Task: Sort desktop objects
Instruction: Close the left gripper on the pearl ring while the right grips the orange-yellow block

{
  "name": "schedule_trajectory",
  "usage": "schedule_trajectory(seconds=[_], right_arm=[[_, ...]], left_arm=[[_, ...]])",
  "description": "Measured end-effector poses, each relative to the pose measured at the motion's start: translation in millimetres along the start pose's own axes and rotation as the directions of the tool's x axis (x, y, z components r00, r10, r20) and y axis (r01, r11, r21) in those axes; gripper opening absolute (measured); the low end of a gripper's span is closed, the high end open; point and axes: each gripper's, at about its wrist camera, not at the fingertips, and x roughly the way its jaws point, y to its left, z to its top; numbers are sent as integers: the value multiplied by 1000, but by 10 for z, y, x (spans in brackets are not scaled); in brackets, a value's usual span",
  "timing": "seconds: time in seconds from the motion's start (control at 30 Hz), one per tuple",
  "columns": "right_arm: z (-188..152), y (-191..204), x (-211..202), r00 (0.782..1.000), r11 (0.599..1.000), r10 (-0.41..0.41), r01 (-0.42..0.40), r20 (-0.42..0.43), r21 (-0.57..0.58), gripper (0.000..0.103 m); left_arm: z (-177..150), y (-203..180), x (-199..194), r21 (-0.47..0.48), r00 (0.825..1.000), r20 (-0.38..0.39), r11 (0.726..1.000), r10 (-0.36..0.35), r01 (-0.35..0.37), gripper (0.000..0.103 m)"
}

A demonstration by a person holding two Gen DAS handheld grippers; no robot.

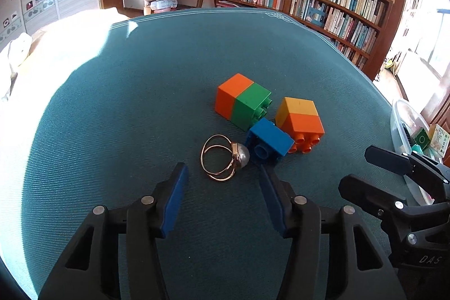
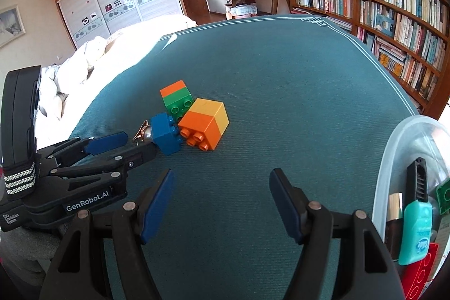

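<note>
Surface: teal cloth table (image 1: 140, 103), bookshelves behind.
Ring: pearl ring (image 1: 225, 158) lies flat, just ahead of the left gripper (image 1: 223, 173), touching the blue brick (image 1: 270, 139).
Left tongs: apart, empty, flanking the ring.
Right gripper (image 2: 220, 182): apart, empty, farther off beside the clear bin (image 2: 393, 148).
Nearer hand: left, I judge.

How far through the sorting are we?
Partly done: the tub already holds a floss box and other bits. In hand: nothing; the left gripper is open around the ring, and the right gripper is open. Left: the ring, blue brick, orange-green block and yellow-orange block.
</note>
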Motion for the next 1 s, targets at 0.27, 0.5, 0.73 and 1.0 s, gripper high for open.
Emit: schedule_trajectory(seconds=[0.27,0.5,0.73,1.0], right_arm=[[53,-12,109,1000,1000,3,-3,-15,4,74],[131,-19,165,1000,1000,-6,6,-13,6,74],[267,51,311,1000,1000,-5,4,-25,-13,74],[345,221,511,999,998,-9,7,-38,-54,71]], left_arm=[[118,-61,138,7,999,7,999,47,-47,43],[93,-70,142,17,995,40,996,92,-93,40],[24,179,32,-72,985,63,985,162,-158,40],[-49,327,-25,-119,984,69,981,164,-155,40]])
